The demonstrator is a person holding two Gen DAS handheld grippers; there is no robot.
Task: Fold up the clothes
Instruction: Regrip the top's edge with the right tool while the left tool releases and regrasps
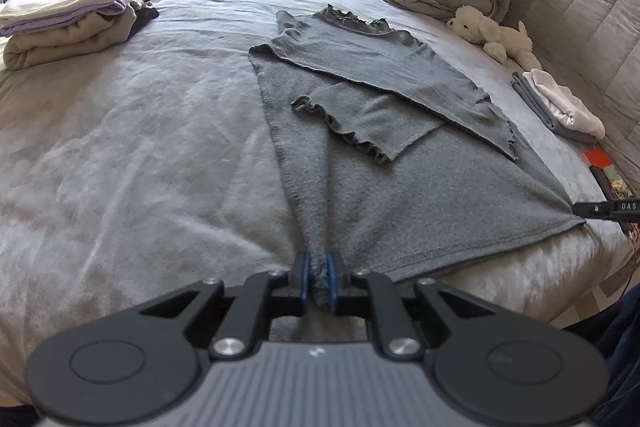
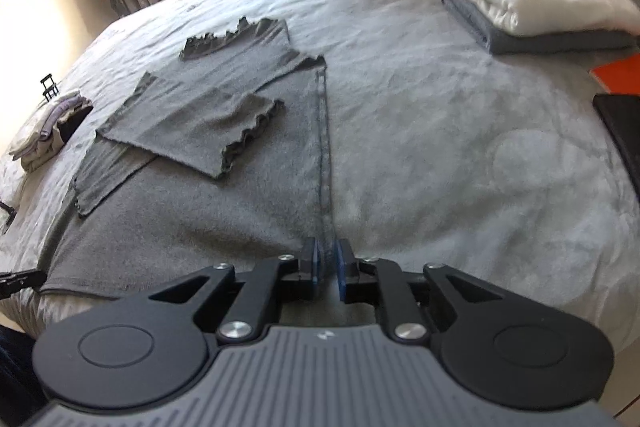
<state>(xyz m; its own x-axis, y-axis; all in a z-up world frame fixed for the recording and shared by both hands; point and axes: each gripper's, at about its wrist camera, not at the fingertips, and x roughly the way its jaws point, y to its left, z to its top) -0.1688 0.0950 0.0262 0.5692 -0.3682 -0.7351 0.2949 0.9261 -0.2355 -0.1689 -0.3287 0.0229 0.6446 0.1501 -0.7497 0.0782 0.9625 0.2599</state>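
Grey top lies flat on the bed, both frilled sleeves folded in across its chest, frilled collar on its far end. At its near hem, the left tongs are clamped on a bunched pinch of fabric at one corner, blue pads pressing the cloth. The right tongs sit at the hem's other corner along the side seam; fabric runs between the pads, but the jaws stand slightly apart and whether they still press it cannot be told. Beyond the top's collar rests a white plush dog. Left of the top sits a stack of folded clothes.
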